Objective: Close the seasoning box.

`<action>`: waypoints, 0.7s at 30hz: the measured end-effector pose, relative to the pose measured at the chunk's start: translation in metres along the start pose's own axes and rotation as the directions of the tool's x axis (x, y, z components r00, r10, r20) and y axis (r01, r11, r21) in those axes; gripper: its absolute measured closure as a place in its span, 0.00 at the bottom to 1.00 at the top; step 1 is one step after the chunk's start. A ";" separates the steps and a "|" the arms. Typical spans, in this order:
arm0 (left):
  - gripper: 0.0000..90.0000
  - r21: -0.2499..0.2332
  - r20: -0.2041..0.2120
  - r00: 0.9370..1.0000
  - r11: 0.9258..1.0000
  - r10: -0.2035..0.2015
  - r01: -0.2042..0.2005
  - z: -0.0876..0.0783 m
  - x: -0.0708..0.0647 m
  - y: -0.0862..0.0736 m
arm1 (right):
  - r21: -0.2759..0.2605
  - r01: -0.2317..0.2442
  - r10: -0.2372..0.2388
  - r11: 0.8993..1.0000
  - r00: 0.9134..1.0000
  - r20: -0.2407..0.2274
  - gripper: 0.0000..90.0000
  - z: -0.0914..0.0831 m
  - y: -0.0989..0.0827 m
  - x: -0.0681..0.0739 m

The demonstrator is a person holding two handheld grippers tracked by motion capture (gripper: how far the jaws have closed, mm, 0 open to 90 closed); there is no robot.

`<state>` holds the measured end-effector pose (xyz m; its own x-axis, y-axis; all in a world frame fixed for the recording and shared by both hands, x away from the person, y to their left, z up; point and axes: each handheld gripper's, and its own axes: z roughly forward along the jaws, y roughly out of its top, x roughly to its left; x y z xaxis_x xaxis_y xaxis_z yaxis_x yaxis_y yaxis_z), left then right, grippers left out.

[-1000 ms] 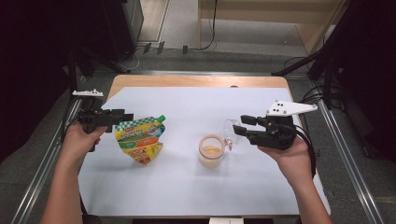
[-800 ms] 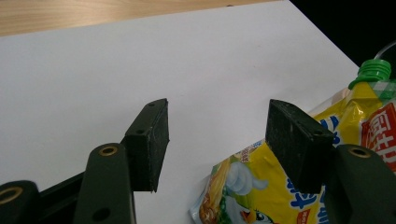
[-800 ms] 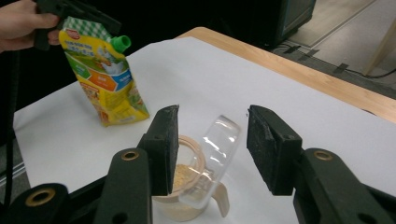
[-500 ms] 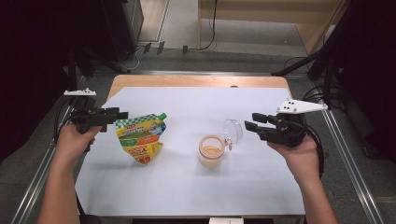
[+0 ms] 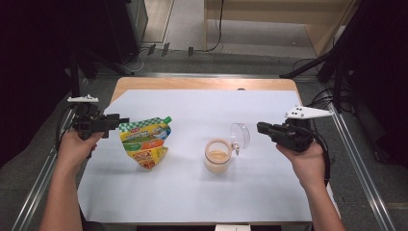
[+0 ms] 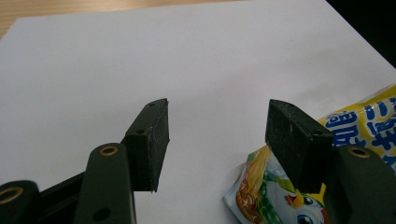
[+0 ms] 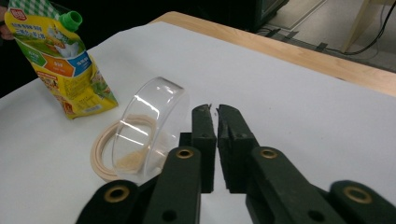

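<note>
A yellow and green spouted pouch (image 5: 144, 142) stands left of centre on the white sheet. A small glass jar (image 5: 217, 156) with a beige rim sits in the middle, its clear hinged lid (image 5: 240, 135) tipped open to the right. My left gripper (image 5: 122, 119) is level beside the pouch's top, open and holding nothing. The left gripper view shows its jaws (image 6: 217, 119) apart over bare sheet, the pouch (image 6: 364, 121) at the right. My right gripper (image 5: 260, 128) hovers just right of the lid. Its jaws (image 7: 215, 108) have just been closing and are now shut with nothing between them, behind the lid (image 7: 149, 126).
The white sheet (image 5: 192, 197) covers a wooden table (image 5: 202, 83), whose far edge is bare. Metal rails run along both sides. Dark equipment and cables stand on the floor beyond the far edge. Bare sheet lies in front of the jar and pouch.
My right gripper has drawn back to the right, away from the jar's lid, and its jaws have gone from apart to shut. The left gripper, the pouch and the jar have barely moved.
</note>
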<state>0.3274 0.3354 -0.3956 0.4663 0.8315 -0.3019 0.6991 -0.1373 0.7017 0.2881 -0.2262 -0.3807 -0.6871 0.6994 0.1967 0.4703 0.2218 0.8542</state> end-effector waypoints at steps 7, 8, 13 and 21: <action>0.45 0.021 0.010 1.000 1.000 -0.006 0.006 0.012 0.001 -0.004 | 0.028 -0.012 0.013 1.000 1.000 -0.028 1.00 0.015 -0.006 0.002; 0.45 0.024 0.013 1.000 1.000 -0.006 0.006 0.013 0.001 -0.004 | 0.029 -0.015 0.016 0.999 0.999 -0.031 1.00 0.018 -0.007 0.003; 0.43 0.030 0.014 1.000 1.000 -0.003 0.003 0.017 0.000 -0.004 | 0.042 -0.017 0.019 0.999 0.999 -0.044 1.00 0.024 -0.010 0.006; 0.43 0.031 0.021 1.000 1.000 0.000 -0.001 0.018 -0.002 -0.004 | 0.064 -0.031 0.035 0.997 0.997 -0.064 1.00 0.033 -0.018 0.009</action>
<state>0.3333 0.3243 -0.4096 0.4776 0.8201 -0.3151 0.7154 -0.1548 0.6813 0.2919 -0.2011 -0.4099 -0.7040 0.6620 0.2571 0.5262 0.2431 0.8148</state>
